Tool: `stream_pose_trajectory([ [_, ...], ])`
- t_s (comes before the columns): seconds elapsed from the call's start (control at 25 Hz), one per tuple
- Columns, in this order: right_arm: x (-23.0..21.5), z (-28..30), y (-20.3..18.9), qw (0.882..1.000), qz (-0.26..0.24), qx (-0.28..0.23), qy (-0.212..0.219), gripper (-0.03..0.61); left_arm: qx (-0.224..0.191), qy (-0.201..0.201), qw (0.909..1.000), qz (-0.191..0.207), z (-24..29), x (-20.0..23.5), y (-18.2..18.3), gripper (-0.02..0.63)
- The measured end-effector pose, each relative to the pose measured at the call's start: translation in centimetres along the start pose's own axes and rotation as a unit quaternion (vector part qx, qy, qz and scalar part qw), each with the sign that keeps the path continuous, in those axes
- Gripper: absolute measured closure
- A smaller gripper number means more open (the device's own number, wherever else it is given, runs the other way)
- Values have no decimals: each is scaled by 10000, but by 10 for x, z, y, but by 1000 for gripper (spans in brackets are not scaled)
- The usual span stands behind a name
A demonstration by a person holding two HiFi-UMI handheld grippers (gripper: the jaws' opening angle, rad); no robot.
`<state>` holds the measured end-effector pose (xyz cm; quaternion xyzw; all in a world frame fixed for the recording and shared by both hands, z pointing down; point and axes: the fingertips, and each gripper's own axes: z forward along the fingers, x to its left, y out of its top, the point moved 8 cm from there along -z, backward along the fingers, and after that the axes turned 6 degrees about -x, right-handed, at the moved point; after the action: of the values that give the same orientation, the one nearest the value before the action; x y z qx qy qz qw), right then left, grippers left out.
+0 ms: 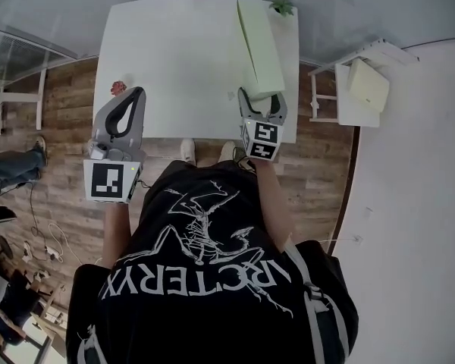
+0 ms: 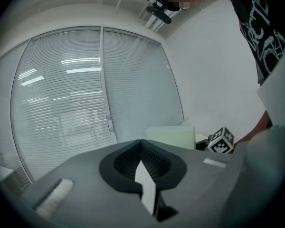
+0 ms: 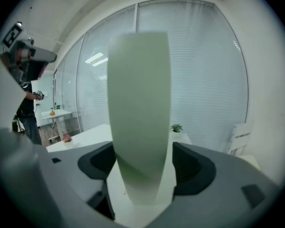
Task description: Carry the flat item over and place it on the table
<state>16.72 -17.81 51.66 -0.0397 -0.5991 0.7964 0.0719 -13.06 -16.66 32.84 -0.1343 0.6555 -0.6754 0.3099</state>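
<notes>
The flat item (image 1: 259, 44) is a long pale green slab lying on the white table (image 1: 174, 59) along its right side. Its near end reaches the table's front edge, between the jaws of my right gripper (image 1: 262, 97). In the right gripper view the slab (image 3: 138, 108) runs straight away from the camera, and the right gripper (image 3: 142, 160) stands open around it, with a thin gap showing beside the slab. My left gripper (image 1: 136, 93) hovers over the table's front left edge. Its jaws are shut with nothing between them (image 2: 141, 146).
A small potted plant (image 1: 282, 6) stands at the table's far right corner. A small pinkish object (image 1: 118, 88) lies near the left edge. A white chair (image 1: 364, 86) with a pale cushion stands to the right. Another person's legs (image 1: 7, 169) are at far left on the wooden floor.
</notes>
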Motion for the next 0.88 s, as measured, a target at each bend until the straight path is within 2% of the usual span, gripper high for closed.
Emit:
stream_pose_trajectory([
  [0.08, 0, -28, 31, 9994, -76, -284, 179, 244, -154, -7, 9999, -25, 2, 2, 0, 603],
  [0.16, 0, -61, 75, 9954, -179, -785, 512, 244, -168, -8, 9998, -85, 2, 3, -1, 603],
  [0.28, 4, -91, 148, 9777, -782, -1653, 1031, 244, -98, -33, 9998, -181, 8, 3, -4, 603],
  [0.36, 5, -89, 180, 9675, -1123, -1860, 1293, 245, -224, -89, 9995, -180, 16, 3, -4, 603],
  [0.4, 5, -84, 190, 9679, -1097, -1834, 1320, 249, -320, -149, 9992, -186, 21, 4, -1, 603],
  [0.44, 4, -77, 197, 9711, -998, -1792, 1217, 286, -452, -206, 9986, -201, 24, 5, 3, 603],
  [0.48, 3, -72, 202, 9744, -897, -1792, 1019, 439, -560, -227, 9979, -242, 26, 6, 8, 603],
  [0.52, 4, -69, 206, 9760, -824, -1842, 823, 543, -601, -213, 9975, -299, 27, 8, 13, 603],
  [0.6, 7, -68, 212, 9750, -747, -1984, 670, 550, -626, -184, 9974, -312, 28, 10, 23, 603],
  [0.72, 15, -72, 213, 9692, -841, -2168, 806, 566, -767, -230, 9966, -188, 30, 13, 29, 603],
  [0.88, 21, -71, 208, 9698, -842, -2108, 897, 566, -712, -250, 9969, -220, 30, 12, 27, 603],
])
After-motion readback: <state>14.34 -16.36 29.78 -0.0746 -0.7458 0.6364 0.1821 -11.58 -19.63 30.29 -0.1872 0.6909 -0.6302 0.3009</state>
